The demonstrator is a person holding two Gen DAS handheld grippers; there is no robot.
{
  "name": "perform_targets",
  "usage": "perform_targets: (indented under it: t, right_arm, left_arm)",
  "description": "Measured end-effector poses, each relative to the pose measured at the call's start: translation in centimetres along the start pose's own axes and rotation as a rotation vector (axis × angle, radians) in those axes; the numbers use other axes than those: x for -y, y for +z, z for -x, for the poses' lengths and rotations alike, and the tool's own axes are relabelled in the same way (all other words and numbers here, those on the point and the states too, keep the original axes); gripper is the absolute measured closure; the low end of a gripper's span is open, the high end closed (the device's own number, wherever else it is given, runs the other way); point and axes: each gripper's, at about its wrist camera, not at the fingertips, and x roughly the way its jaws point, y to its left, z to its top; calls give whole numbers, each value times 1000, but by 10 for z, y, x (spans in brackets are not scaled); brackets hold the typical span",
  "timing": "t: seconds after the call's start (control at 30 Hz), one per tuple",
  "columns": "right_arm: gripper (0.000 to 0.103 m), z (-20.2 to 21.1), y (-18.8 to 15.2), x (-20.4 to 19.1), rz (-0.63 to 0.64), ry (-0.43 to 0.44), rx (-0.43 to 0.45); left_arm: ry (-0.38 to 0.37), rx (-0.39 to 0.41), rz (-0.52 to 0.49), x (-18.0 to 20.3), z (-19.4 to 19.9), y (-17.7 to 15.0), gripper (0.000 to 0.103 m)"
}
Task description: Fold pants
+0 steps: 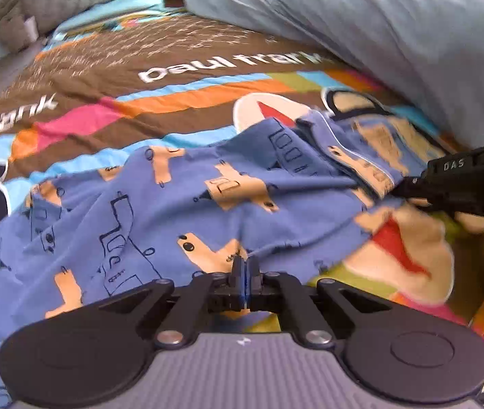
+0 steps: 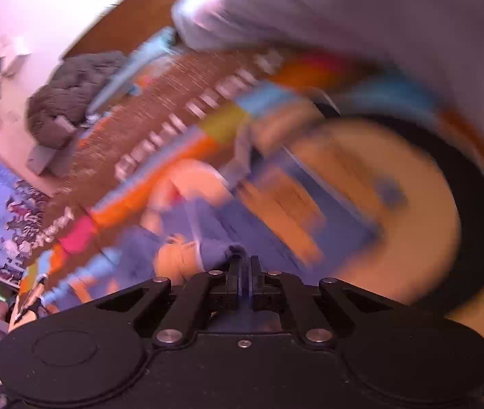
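From the left wrist view, the pants (image 1: 180, 201), blue cotton printed with tan and outlined shapes, lie rumpled across the near half of the bed (image 1: 180, 102), spread from its left edge toward the right, on top of a striped and patterned cover. The left gripper (image 1: 246, 266) has its jaws pressed together with a fold of the blue cloth pinched between them at the near hem. Off to the right, the right gripper (image 1: 409, 185) bites another edge of the same garment, close to a white-piped seam. The fabric looks thin, light and limp, so I judge it will sag and crease wherever it is not held; taking it at hems, the waistband or leg corners, and keeping both holds taut, should give the cleanest fold. It should not slip much against the cover. White lettering on the brown band of the cover reads "paul frank", upside down from here, and the black housing of the right gripper carries "DAS". A pale duvet (image 1: 395, 30) is heaped at the far right corner and a grey knitted bundle (image 1: 47, 3) lies at the far left corner. The right wrist view is heavily blurred: its jaws appear clenched on a bunch of blue cloth, and the lettering there cannot be read.
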Motion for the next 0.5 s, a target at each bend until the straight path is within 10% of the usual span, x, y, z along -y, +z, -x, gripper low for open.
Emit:
perform_targets:
  t: [0.07,0.23,0.37,0.5]
  right_arm:
    - [100,3,-14,14,-26,48,27]
    - [65,16,-19,18,-18,115,44]
    - [33,37,-17,-18,330,-2,64]
    - [24,46,-26,-49,673,-93,203]
  left_arm:
    - [-9,-6,-23,1,3,1,98]
    - [-46,43,-24,-9,22,18,39]
    - [-31,129,-28,-2,26,53,23]
    - [-84,73,8,9,-10,101,18]
